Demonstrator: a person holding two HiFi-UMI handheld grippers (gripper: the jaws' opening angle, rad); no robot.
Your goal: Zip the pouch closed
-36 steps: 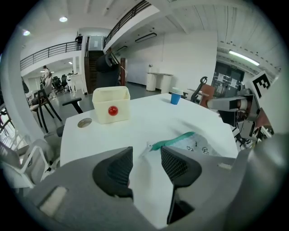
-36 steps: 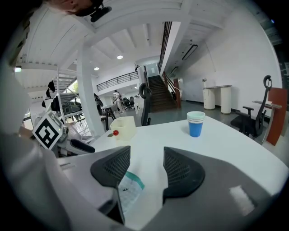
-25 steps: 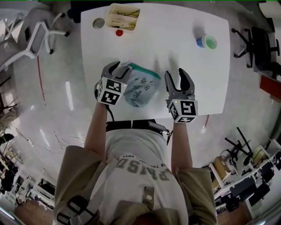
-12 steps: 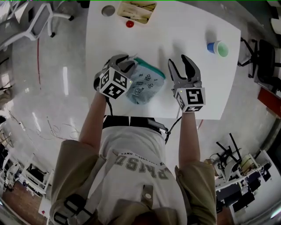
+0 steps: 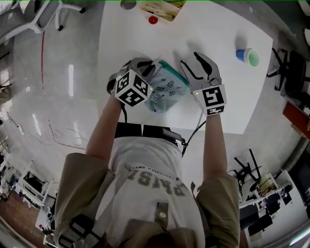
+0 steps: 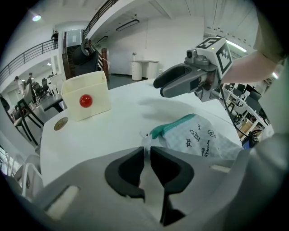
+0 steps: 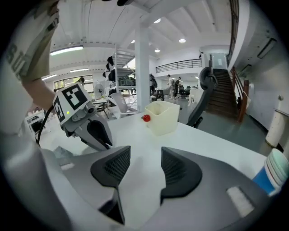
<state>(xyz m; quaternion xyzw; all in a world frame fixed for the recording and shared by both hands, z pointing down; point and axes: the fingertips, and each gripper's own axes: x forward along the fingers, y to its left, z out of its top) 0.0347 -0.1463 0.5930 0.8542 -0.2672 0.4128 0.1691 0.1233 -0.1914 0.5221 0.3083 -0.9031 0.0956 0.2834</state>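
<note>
Left end of the pouch hidden under the left gripper in head view, cream box cut off at the far edge, pouch print unreadably small.

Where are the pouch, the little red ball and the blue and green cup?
pouch (image 5: 168, 89): head view, middle of its printed side.
red ball (image 6: 85, 100): left gripper view, centre of the ball.
cup (image 5: 251, 57): head view, its green top.

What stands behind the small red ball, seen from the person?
A cream open box stands directly behind the red ball; whether they touch is unclear. The ball covers part of its front wall, and the left gripper view does not show its inside.
</note>
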